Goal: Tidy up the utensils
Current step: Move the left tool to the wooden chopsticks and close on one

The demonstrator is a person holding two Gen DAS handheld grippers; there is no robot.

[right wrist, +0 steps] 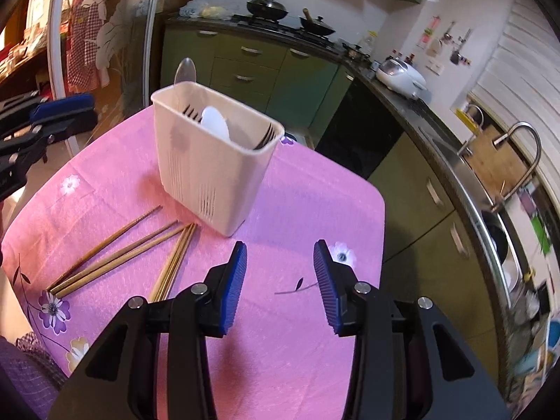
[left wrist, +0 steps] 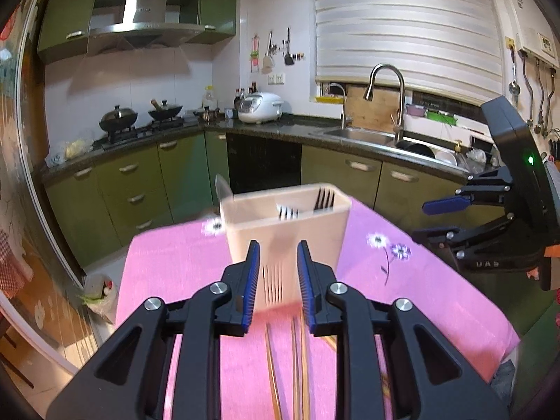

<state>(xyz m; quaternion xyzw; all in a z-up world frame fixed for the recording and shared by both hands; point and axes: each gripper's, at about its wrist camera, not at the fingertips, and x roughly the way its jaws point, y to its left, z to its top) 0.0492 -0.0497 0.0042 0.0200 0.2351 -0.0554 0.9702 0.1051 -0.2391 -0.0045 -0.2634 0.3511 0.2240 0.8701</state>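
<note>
A cream utensil holder stands on the pink flowered tablecloth; it also shows in the left wrist view. It holds forks, a white spoon and a metal spoon. Several wooden chopsticks lie on the cloth in front of the holder, and show under my left gripper. My left gripper is open and empty just before the holder. My right gripper is open and empty over the cloth, right of the chopsticks.
The small table ends in a rounded edge to the right. Green kitchen cabinets, a stove with woks, a rice cooker and a sink lie beyond. A glass door stands at the left.
</note>
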